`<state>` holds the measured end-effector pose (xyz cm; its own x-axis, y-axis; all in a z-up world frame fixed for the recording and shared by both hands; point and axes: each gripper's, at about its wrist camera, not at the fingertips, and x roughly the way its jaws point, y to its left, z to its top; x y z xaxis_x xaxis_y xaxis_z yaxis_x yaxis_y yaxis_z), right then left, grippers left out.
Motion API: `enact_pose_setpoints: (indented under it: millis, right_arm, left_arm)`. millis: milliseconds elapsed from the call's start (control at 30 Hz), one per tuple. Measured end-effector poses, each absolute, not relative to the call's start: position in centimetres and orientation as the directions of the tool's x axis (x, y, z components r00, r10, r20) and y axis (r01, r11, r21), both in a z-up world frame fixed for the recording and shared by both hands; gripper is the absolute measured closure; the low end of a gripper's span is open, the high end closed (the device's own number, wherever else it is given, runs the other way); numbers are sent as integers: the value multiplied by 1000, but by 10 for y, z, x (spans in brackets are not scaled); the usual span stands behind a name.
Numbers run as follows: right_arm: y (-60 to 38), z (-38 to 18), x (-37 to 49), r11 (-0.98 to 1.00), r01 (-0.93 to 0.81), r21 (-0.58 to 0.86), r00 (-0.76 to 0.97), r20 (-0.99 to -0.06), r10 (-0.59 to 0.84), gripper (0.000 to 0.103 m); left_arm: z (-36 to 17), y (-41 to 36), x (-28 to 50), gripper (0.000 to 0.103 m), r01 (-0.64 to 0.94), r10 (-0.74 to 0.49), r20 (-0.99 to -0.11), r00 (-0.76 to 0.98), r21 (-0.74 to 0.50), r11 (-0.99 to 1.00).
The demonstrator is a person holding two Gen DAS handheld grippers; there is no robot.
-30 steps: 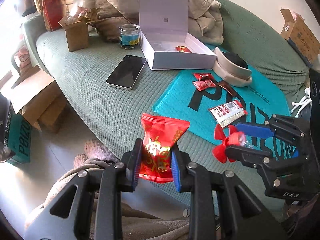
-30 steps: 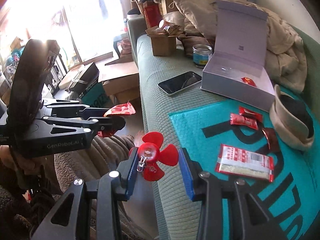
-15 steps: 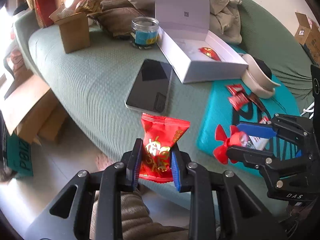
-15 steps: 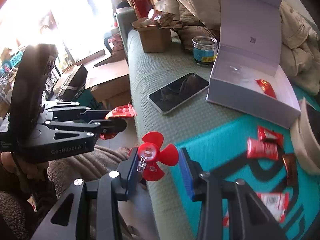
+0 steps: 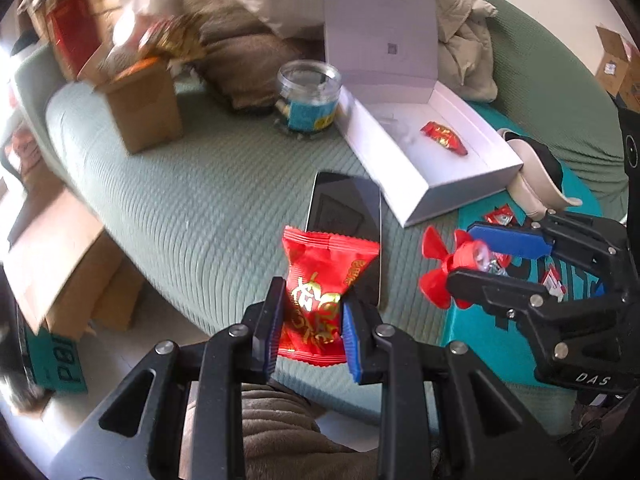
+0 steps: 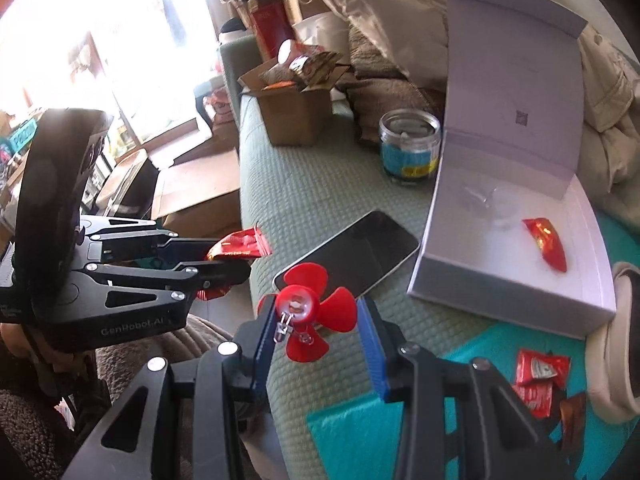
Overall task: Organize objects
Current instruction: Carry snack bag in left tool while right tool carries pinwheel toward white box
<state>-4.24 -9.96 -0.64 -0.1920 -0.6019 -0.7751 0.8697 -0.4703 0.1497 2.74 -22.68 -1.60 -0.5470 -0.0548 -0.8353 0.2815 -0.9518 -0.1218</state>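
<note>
**Both grippers loaded above the sofa seat**

The left gripper (image 5: 312,320) has its jaws nearly closed on a red snack packet (image 5: 322,292) with gold print; the two pads press its lower half and the crimped top sticks up free above them. In the right wrist view the same packet (image 6: 236,250) shows side-on between the left gripper's fingers, held in the air off the front edge of the green sofa (image 5: 192,200).

The right gripper (image 6: 316,332) holds a small red fan propeller (image 6: 308,316). Its jaws stand partly open, about as wide as the blades, with a little clear bulb on wires at the hub next to the left pad. Whether the right pad truly presses a blade or only sits beside it is hard to tell from this angle.

On the seat below the two grippers lies a black phone (image 5: 344,216), face up. Just beyond it, touching or nearly so, is an open white box (image 6: 516,268) with its lid standing upright; one red wrapped sweet (image 6: 546,242) lies in the tray. A glass jar (image 5: 310,98) with a blue label stands behind the box, and a brown cardboard box (image 5: 144,108) further left. More red packets (image 6: 536,376) lie on a teal bag (image 6: 360,436) near a beige cap (image 6: 616,364).
</note>
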Motion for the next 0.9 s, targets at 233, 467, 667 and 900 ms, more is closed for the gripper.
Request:
enact_pose_setpoints:
  millis: [233, 467, 667, 900]
  right_arm:
    - [-92, 7, -64, -566, 813, 133, -283, -761, -584, 63]
    - [-66, 17, -89, -676, 729, 108, -379, -758, -531, 63]
    - [-42, 18, -103, -733, 674, 94, -427, -760, -490, 63]
    - [-23, 17, -106, -767, 635, 90, -453, -760, -465, 63]
  left_arm:
    - [1, -221, -23, 78, 133, 5, -816, -577, -100, -986]
    - [4, -197, -71, 78, -25, 104, -809, -578, -109, -994]
    - [1, -176, -93, 78, -103, 165, -817, -553, -129, -986]
    - [-3, -161, -104, 78, -139, 181, -830, -528, -126, -982]
